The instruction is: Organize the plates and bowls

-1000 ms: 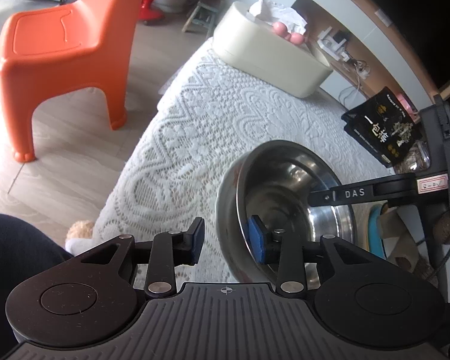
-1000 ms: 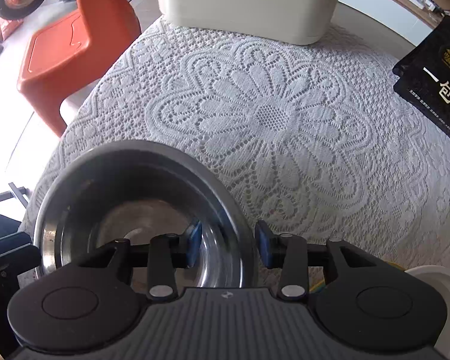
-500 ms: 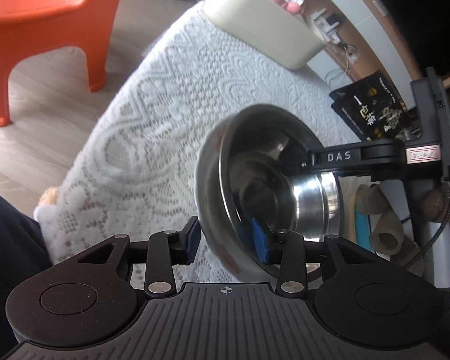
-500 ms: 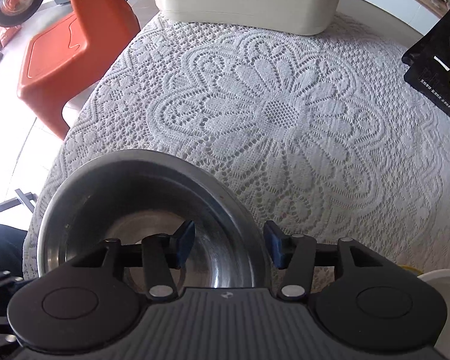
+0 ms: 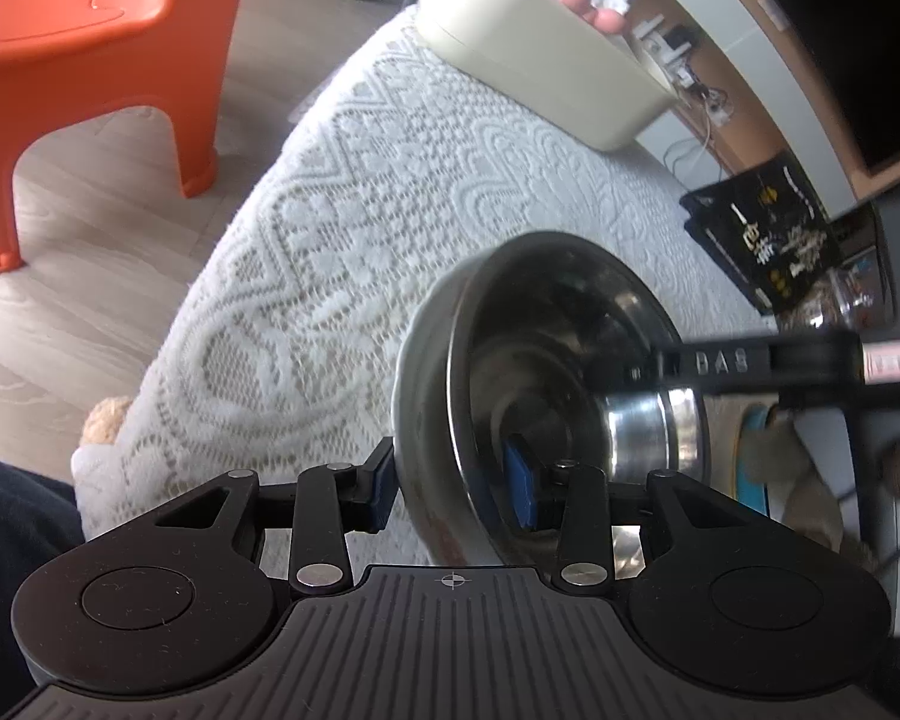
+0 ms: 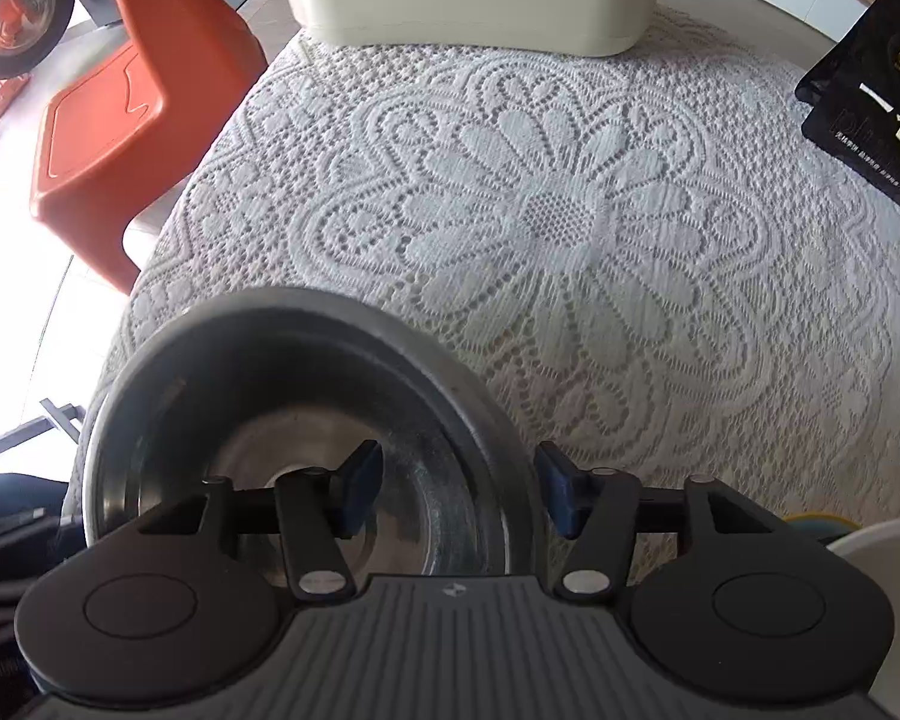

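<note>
- The steel bowl (image 5: 546, 396) is found tilted over the tablecloth's (image 6: 570, 228) left edge, its wall straddled by the left gripper (image 5: 456, 489).
- The right gripper (image 6: 459, 495) is seen opening, pads clear of the rim.
- A firm left pinch is advised before release.
- Polished, slippery metal; lace is textured.
</note>
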A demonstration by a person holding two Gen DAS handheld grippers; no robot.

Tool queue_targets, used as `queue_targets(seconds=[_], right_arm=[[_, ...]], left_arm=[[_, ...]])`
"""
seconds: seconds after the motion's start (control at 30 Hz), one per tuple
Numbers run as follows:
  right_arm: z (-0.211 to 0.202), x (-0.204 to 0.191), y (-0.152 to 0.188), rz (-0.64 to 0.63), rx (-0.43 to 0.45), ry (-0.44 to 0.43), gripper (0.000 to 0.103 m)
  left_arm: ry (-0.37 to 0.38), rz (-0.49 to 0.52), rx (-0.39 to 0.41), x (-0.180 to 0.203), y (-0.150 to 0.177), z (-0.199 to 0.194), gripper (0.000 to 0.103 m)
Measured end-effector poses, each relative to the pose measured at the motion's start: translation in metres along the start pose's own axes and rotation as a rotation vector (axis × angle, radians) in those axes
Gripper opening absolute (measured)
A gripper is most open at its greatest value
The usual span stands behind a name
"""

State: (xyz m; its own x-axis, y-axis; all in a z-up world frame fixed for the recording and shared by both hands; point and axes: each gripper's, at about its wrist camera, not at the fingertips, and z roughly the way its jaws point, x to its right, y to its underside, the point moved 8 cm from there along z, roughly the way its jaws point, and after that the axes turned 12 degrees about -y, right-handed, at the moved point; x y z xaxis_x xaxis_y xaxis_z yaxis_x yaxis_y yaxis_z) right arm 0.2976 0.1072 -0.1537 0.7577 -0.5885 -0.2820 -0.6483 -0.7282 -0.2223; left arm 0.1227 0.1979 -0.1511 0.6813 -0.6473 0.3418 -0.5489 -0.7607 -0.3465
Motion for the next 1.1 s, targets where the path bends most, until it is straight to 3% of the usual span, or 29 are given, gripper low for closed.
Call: queue_targets(seconds=[0.2, 0.3, 0.57, 0.67, 0.9, 1.1], right_arm=[[-0.001, -0.002, 0.001, -0.004, 0.017, 0.015, 0.06], [-0.01, -0.001, -0.003, -0.009, 0.062, 0.033, 0.059], [-0.095, 0.0, -0.01, -0.045, 0.337, 0.089, 0.059], [-0.127, 0.016, -0.004, -0.046, 0.426, 0.118, 0.061], [-0.173, 0.079, 0.045, 0.01, 0.491, 0.139, 0.061], [-0.192, 0.116, 0.097, 0.038, 0.525, 0.189, 0.061]], left_arm=[[-0.003, 0.0, 0.009, -0.001, -0.002, -0.001, 0.04], [-0.023, 0.003, 0.055, -0.001, -0.005, -0.012, 0.04], [-0.09, -0.007, 0.236, 0.006, -0.027, -0.063, 0.039], [-0.063, 0.026, 0.258, 0.029, -0.026, -0.075, 0.039], [0.065, 0.199, 0.225, 0.116, 0.004, -0.081, 0.039], [0.1, 0.281, 0.217, 0.166, 0.015, -0.072, 0.039]])
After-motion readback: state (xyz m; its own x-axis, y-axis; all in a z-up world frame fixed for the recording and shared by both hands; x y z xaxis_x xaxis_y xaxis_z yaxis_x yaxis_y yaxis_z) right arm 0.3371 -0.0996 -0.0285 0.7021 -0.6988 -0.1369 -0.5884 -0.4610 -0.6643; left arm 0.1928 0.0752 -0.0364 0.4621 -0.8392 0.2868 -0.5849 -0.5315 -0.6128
